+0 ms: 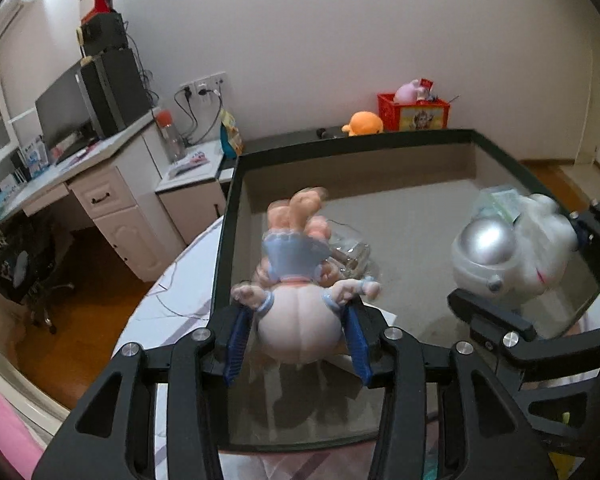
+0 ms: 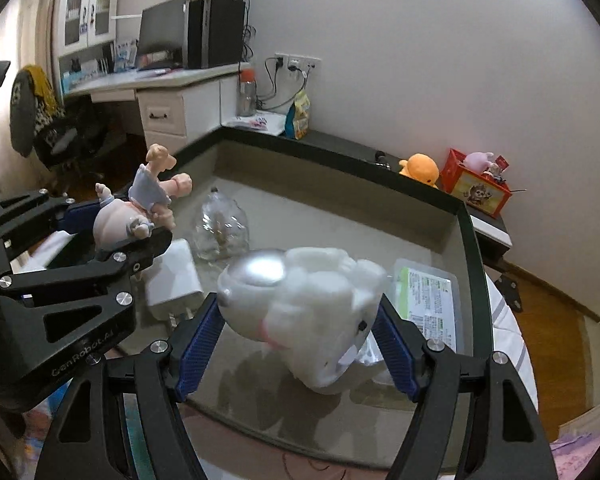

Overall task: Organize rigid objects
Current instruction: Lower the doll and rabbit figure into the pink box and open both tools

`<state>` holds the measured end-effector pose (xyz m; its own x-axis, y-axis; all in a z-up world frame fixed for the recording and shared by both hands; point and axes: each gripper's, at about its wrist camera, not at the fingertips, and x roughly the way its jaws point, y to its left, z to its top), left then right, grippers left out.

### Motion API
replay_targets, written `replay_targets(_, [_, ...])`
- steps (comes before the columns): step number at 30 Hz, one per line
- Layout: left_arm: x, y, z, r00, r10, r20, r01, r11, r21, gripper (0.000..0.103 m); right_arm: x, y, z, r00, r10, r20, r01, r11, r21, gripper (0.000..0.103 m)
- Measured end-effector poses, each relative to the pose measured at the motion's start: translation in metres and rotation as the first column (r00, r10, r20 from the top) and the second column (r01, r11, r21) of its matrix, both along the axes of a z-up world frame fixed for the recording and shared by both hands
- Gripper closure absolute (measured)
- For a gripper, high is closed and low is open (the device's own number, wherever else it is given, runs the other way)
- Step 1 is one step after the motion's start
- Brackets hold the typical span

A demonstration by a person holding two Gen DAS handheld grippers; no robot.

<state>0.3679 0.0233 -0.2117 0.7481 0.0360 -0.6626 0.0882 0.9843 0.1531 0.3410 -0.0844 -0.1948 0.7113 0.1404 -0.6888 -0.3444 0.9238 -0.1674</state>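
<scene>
My left gripper (image 1: 298, 312) is shut on a pink pig doll (image 1: 300, 320) in a blue dress, held above the near left part of the glass-topped table (image 1: 380, 138). The doll also shows in the right wrist view (image 2: 128, 212). My right gripper (image 2: 296, 332) is shut on a white plush toy with a silver dome (image 2: 300, 300), held above the table's near right part. That toy shows in the left wrist view (image 1: 512, 252), blurred.
On the table lie a clear plastic bottle (image 2: 220, 228), a white box (image 2: 172, 280) and a flat plastic packet with a green label (image 2: 428, 304). An orange plush (image 2: 420, 170) and a red crate of toys (image 2: 476, 186) sit on the far ledge. A desk (image 1: 100, 160) stands left.
</scene>
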Motion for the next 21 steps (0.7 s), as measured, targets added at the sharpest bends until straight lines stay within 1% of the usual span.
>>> replay_targets(1, [-0.002, -0.001, 0.001, 1.0, 0.003, 0.015, -0.003, 1.0, 0.008, 0.051, 0.001, -0.001, 0.001, 1.0, -0.006, 0.007, 0.006, 1.0, 0.003, 0.028])
replay_targets(2, [-0.002, 0.0, 0.003, 1.0, 0.016, 0.022, -0.016, 1.0, 0.012, 0.046, 0.002, -0.002, 0.001, 1.0, -0.012, 0.013, 0.012, 1.0, -0.004, 0.025])
replay_targets(3, [-0.004, 0.003, 0.004, 0.999, 0.016, 0.028, -0.016, 1.0, 0.001, 0.045, 0.001, -0.002, 0.002, 0.999, -0.024, 0.022, 0.025, 1.0, -0.016, 0.021])
replay_targets(5, [-0.007, 0.008, 0.009, 1.0, 0.011, 0.028, -0.009, 0.999, -0.048, 0.04, -0.002, -0.004, 0.007, 0.998, -0.042, 0.05, 0.044, 0.999, -0.031, 0.021])
replay_targets(6, [-0.009, 0.008, 0.012, 0.999, 0.015, 0.032, -0.014, 0.998, -0.057, 0.036, -0.002, -0.003, 0.01, 0.997, -0.047, 0.058, 0.049, 0.998, -0.038, 0.021])
replay_targets(7, [-0.012, 0.009, 0.018, 0.998, 0.039, 0.054, -0.037, 0.999, -0.038, 0.024, -0.003, -0.004, 0.013, 0.996, -0.053, 0.069, 0.056, 0.998, -0.042, 0.021])
replay_targets(8, [-0.017, 0.011, 0.024, 0.994, 0.058, 0.091, -0.057, 0.998, -0.012, 0.014, -0.006, -0.005, 0.018, 0.995, -0.057, 0.085, 0.061, 0.997, -0.042, 0.021])
replay_targets(9, [-0.02, 0.012, 0.029, 0.992, 0.06, 0.111, -0.06, 0.998, -0.005, 0.012, -0.011, -0.008, 0.024, 0.993, -0.062, 0.104, 0.066, 0.997, -0.035, 0.021])
replay_targets(10, [-0.028, 0.014, 0.037, 0.989, 0.057, 0.138, -0.055, 0.998, -0.016, 0.009, -0.016, -0.011, 0.031, 0.99, -0.07, 0.119, 0.073, 0.997, -0.023, 0.02])
replay_targets(12, [-0.042, 0.02, 0.051, 0.985, 0.066, 0.162, -0.058, 0.997, -0.056, 0.003, -0.027, -0.016, 0.045, 0.984, -0.084, 0.155, 0.084, 0.996, 0.004, 0.015])
replay_targets(13, [-0.052, 0.023, 0.059, 0.981, 0.065, 0.183, -0.051, 0.995, -0.08, 0.0, -0.036, -0.02, 0.054, 0.979, -0.094, 0.178, 0.092, 0.996, 0.021, 0.014])
replay_targets(18, [-0.104, 0.032, 0.095, 0.959, 0.076, 0.273, -0.045, 0.992, -0.119, 0.0, -0.082, -0.039, 0.093, 0.957, -0.129, 0.259, 0.095, 0.986, 0.139, 0.014])
replay_targets(19, [-0.121, 0.032, 0.103, 0.95, 0.081, 0.301, -0.045, 0.991, -0.126, 0.0, -0.094, -0.042, 0.101, 0.953, -0.131, 0.274, 0.089, 0.983, 0.162, 0.014])
replay_targets(20, [-0.13, 0.032, 0.107, 0.945, 0.083, 0.317, -0.043, 0.99, -0.132, 0.0, -0.106, -0.044, 0.107, 0.947, -0.132, 0.292, 0.08, 0.98, 0.184, 0.012])
replay_targets(21, [-0.148, 0.032, 0.114, 0.935, 0.088, 0.344, -0.04, 0.989, -0.144, 0.0, -0.123, -0.047, 0.115, 0.941, -0.135, 0.312, 0.071, 0.976, 0.207, 0.0])
